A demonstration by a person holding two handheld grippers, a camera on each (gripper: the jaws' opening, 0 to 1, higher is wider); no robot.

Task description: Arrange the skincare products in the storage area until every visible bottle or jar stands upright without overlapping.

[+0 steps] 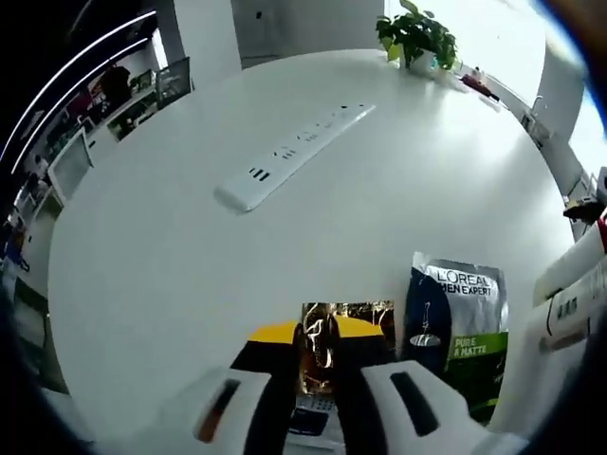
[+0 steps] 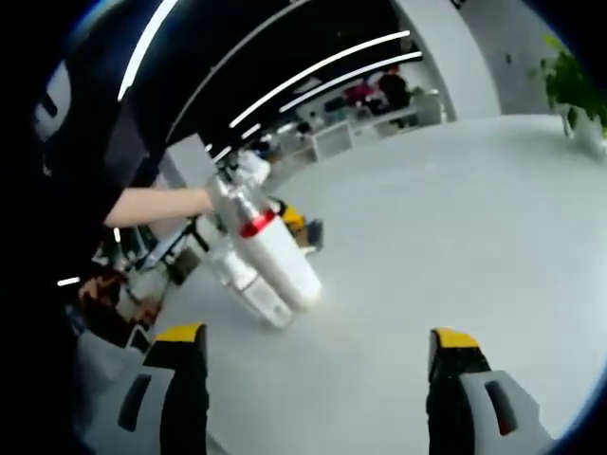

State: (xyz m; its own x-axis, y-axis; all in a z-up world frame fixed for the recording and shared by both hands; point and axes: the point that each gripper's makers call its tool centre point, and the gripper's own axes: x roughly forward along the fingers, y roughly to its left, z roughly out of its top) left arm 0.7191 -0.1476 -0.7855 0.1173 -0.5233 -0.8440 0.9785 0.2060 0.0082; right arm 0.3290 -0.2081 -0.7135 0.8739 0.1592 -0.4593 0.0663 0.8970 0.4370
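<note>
In the left gripper view my left gripper (image 1: pixel 318 355) is shut on a shiny gold foil sachet (image 1: pixel 346 322) held low over the white table (image 1: pixel 190 256). To its right lies a dark L'Oreal pouch (image 1: pixel 465 318) with a binder clip on it. Two white bottles (image 1: pixel 577 280) lean in from the right edge. The right gripper view shows those bottles (image 2: pixel 273 265) tilted, bases on the table, one with a red band and a silver cap. My right gripper (image 2: pixel 313 365) stands open and empty, short of the bottles. The left gripper (image 2: pixel 289 218) sits just behind them.
A white power strip (image 1: pixel 294 156) lies across the middle of the table. A potted plant (image 1: pixel 417 38) stands at the far edge. A person's arm (image 2: pixel 161 204) reaches in from the left. Office furniture lies beyond the table.
</note>
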